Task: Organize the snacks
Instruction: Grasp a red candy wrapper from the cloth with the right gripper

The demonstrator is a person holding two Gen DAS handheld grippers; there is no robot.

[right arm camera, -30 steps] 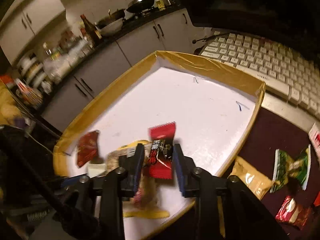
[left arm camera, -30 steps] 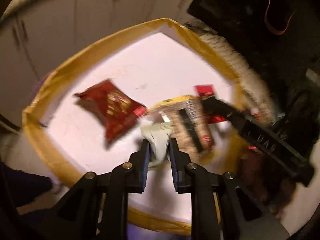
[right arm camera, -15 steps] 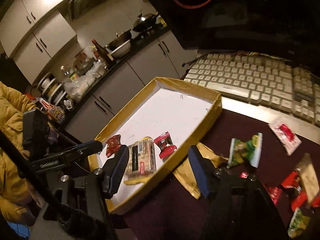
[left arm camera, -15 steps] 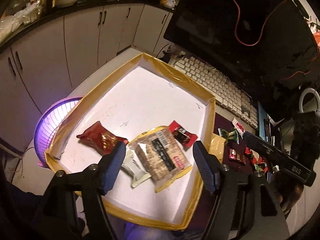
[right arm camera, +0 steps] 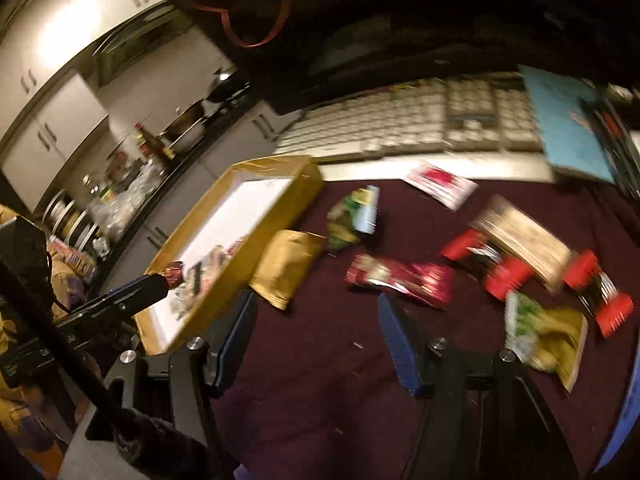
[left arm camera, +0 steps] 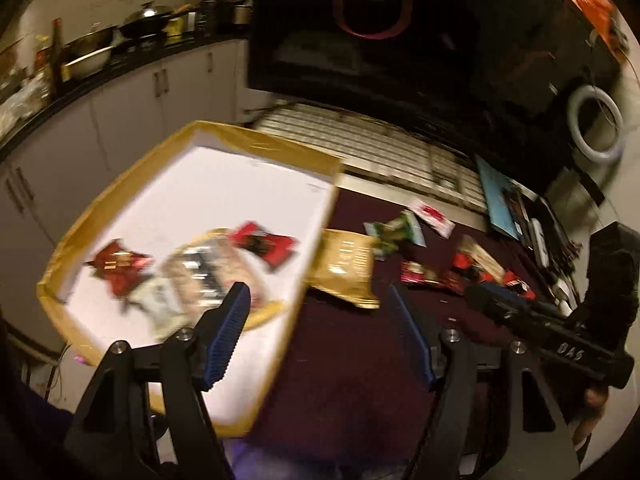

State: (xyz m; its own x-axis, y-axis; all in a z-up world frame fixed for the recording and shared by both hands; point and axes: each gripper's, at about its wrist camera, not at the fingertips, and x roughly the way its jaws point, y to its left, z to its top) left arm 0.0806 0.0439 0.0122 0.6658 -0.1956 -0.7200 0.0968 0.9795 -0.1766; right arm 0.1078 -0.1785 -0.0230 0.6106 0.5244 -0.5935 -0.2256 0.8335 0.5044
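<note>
A gold-rimmed white tray (left arm camera: 256,144) holds a dark red packet (left arm camera: 118,266), a cracker pack (left arm camera: 204,276), a small white packet (left arm camera: 156,304) and a red-black candy (left arm camera: 266,246). My left gripper (left arm camera: 316,296) hovers over the tray's right rim, jaws opening, with nothing between them. My right gripper (right arm camera: 316,304) stands open and empty above the maroon mat (right arm camera: 320,380). Ahead of it lie a gold bag (right arm camera: 286,268) against the tray, a maroon packet (right arm camera: 400,278), a green packet (right arm camera: 354,216), red-black candies (right arm camera: 492,264), a tan pack (right arm camera: 524,240) and a green-yellow bag (right arm camera: 544,336).
A white keyboard (right arm camera: 400,124) runs along the back of the mat under a dark monitor (left arm camera: 400,40). A blue book (right arm camera: 568,128) lies at the back right. A white-red sachet (right arm camera: 440,184) sits near the keyboard. Kitchen cabinets (left arm camera: 120,120) stand beyond the tray.
Both grippers let go of their snacks in the tray, opened wide and swung right, away from the tray toward the mat. The white packet and red-black candy now lie in the tray.
</note>
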